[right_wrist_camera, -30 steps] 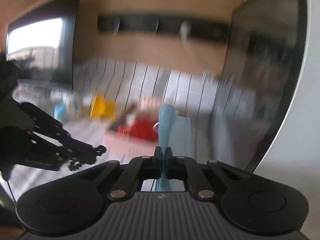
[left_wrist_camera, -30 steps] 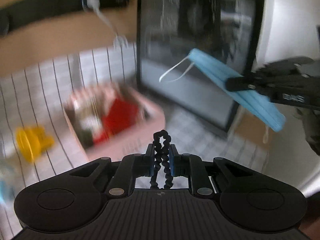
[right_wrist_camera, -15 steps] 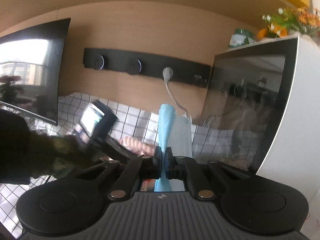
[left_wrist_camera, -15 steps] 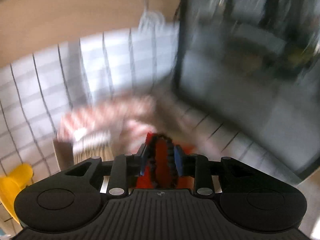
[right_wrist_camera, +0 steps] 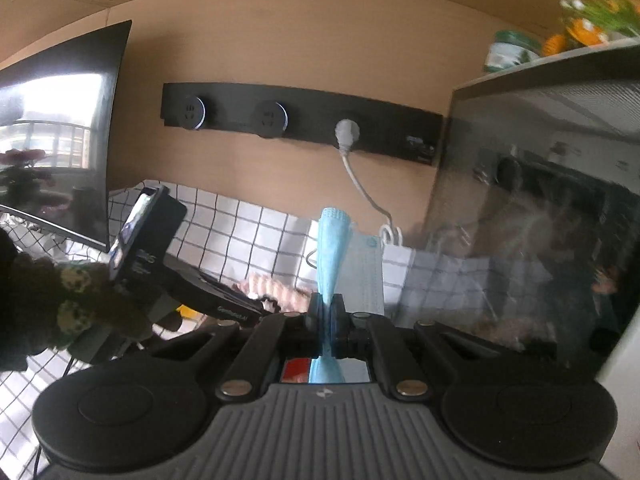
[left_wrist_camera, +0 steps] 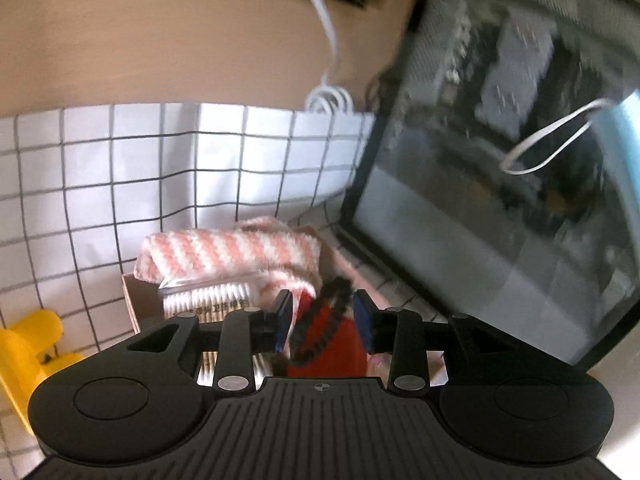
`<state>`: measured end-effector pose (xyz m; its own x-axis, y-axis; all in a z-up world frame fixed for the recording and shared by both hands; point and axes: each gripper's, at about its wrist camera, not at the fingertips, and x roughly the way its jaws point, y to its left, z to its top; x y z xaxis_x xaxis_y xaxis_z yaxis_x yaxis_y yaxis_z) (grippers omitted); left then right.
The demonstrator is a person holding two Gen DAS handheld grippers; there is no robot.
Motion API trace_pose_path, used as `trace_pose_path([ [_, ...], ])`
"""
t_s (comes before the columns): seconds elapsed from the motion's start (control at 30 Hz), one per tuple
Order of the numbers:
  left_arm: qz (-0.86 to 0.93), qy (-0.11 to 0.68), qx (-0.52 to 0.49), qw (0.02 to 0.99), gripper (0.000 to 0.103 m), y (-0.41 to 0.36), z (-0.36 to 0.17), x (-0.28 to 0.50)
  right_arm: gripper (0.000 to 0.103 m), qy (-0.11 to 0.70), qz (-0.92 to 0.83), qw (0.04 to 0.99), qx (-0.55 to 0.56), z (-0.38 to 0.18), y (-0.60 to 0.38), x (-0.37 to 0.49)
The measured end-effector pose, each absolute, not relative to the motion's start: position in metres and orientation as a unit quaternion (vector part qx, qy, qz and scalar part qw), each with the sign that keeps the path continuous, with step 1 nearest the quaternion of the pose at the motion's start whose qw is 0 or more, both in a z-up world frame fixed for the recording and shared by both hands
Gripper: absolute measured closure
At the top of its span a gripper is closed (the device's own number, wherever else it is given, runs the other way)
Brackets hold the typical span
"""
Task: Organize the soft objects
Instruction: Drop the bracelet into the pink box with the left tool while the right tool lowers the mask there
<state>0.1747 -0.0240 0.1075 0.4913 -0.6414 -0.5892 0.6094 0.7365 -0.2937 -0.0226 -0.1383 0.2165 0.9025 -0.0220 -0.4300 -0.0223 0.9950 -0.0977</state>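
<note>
Hanging over the small open cardboard box (left_wrist_camera: 132, 300) at lower centre of the left wrist view, the left claw (left_wrist_camera: 323, 320) has its blue-padded fingers standing apart, and a black coiled hair tie (left_wrist_camera: 320, 322) sits loose in the gap between them, clear of the right pad; whether it brushes the left one cannot be told. Under the hair tie lies a red cloth (left_wrist_camera: 332, 354) inside the box. Just beyond the fingers, a pink-and-white striped fluffy towel (left_wrist_camera: 232, 254) rests along the far edge of the box, with a clear pack of cotton swabs (left_wrist_camera: 208, 300) in front of it. A bright yellow plastic object (left_wrist_camera: 24, 356) sits at lower left on the white grid-patterned table (left_wrist_camera: 80, 200). A black-framed glass appliance door (left_wrist_camera: 500, 200) fills the right of that frame, and a white cable (left_wrist_camera: 324, 28) hangs down the tan wall at upper centre.

In the right wrist view the right claw (right_wrist_camera: 329, 330) is pressed together on a light blue pleated face mask (right_wrist_camera: 332, 256), which stands upright above the fingers at frame centre. The mask's white ear loop and blue edge also show at the right edge of the left wrist view. The left claw, held by a hand in a dark patterned sleeve (right_wrist_camera: 60, 300), reaches in from the left. A black socket strip (right_wrist_camera: 300, 120) runs across the wall above
</note>
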Motion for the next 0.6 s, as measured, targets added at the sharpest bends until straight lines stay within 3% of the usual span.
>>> trace_pose_path([
  [0.23, -0.372, 0.341, -0.152, 0.850, 0.066, 0.012, 0.119, 0.185, 0.100, 0.199, -0.010, 0.979, -0.050, 0.230, -0.134, 0.008],
  [0.6, -0.335, 0.299, -0.205, 0.870, 0.066, 0.072, 0.136, 0.166, 0.099, 0.179, 0.028, 0.980, 0.082, 0.238, -0.145, 0.080],
])
